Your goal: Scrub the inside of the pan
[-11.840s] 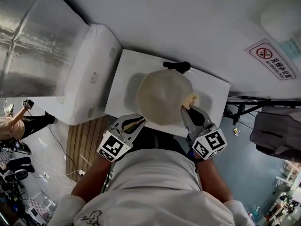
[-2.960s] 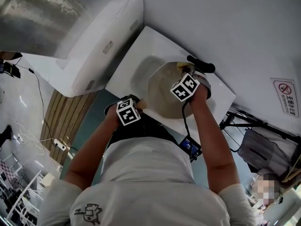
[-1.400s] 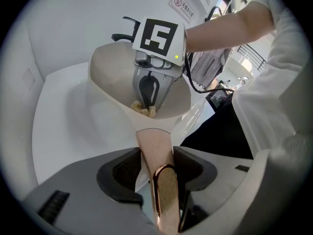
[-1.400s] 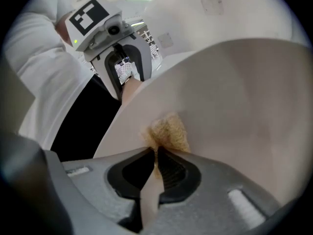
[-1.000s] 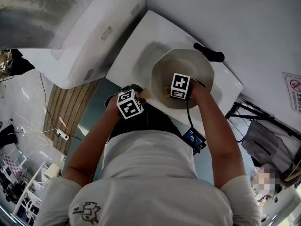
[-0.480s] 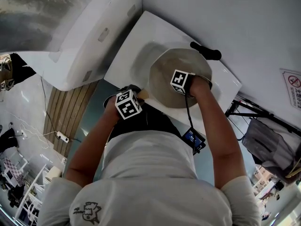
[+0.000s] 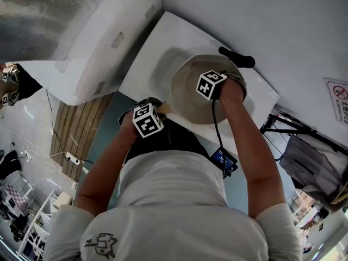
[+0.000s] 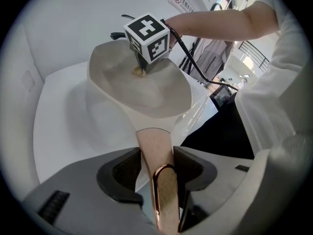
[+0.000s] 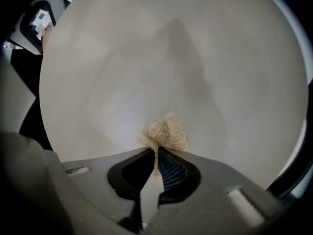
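Surface: The white surface (image 7: 155, 45) carries the job. The pan sits at its middle, close in front of the person, so both arms reach it without stretching.
Pan: The pale, round pan (image 7: 185, 99) is the task's thing. In the left gripper view it appears tipped up off the surface, its open side turned toward the right arm, probably to give the scrubbing stroke a clear face. Its matte beige inside holds only the pad; no water, foam or food shows.
Left gripper: At the near edge, the left gripper (image 8: 157, 151) has its jaws clamped on the pan's copper-toned handle (image 8: 164, 195), which seems to brace the pan against the push of scrubbing.
Right gripper: Reaching in from the right, the right gripper (image 9: 155, 153) has its jaws pinched nearly together on the pad, its tip down inside the pan.
Scrub pad: The tan, fibrous scrub pad (image 9: 166, 131) sticks out past the jaws and touches the pan's inner face toward its far side; scrubbing appears under way.
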Motion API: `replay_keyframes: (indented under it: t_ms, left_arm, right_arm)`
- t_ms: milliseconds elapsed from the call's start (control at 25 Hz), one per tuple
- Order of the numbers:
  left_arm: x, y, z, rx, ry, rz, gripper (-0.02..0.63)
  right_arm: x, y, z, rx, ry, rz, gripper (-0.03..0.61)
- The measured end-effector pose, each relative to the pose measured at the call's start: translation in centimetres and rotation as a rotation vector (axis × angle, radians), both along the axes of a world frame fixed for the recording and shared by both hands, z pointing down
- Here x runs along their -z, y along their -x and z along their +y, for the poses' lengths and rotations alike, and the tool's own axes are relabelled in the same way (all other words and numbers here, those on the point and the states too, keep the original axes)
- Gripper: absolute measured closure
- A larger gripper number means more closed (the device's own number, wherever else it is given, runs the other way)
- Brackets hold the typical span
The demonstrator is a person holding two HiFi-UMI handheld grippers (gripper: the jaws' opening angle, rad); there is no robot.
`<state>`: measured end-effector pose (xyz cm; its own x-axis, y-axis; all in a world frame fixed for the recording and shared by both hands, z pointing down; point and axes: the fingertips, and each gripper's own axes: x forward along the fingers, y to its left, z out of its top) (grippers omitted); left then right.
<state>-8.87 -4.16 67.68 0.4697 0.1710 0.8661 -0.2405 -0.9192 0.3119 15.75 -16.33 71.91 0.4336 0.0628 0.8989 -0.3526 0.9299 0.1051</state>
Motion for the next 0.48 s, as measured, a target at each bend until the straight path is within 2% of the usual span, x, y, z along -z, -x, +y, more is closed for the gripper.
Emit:
replay_keyframes:
  t_ms: [120,280,360,480]
  left_arm:
    - [0.0,0.0,0.1,0.002,0.001,0.005,0.41]
    - [0.1,0.0,0.0,0.003,0.001,0.004,0.41]
    - [0.1,-0.1,0.2,0.003,0.003,0.005,0.41]
    - [0.0,-0.1,0.3,0.001,0.004,0.004,0.41]
  right_arm:
    - [0.7,2.0,-2.7,0.072,-0.123,-0.081,0.555]
    - [1.3,6.0,-4.9,0.262,-0.269,-0.206,0.554]
    - [1.1,8.2,-4.6,0.327,-0.303,-0.278,0.554]
    - [0.6,11.2,-3.4,0.382,-0.302,-0.377,0.554]
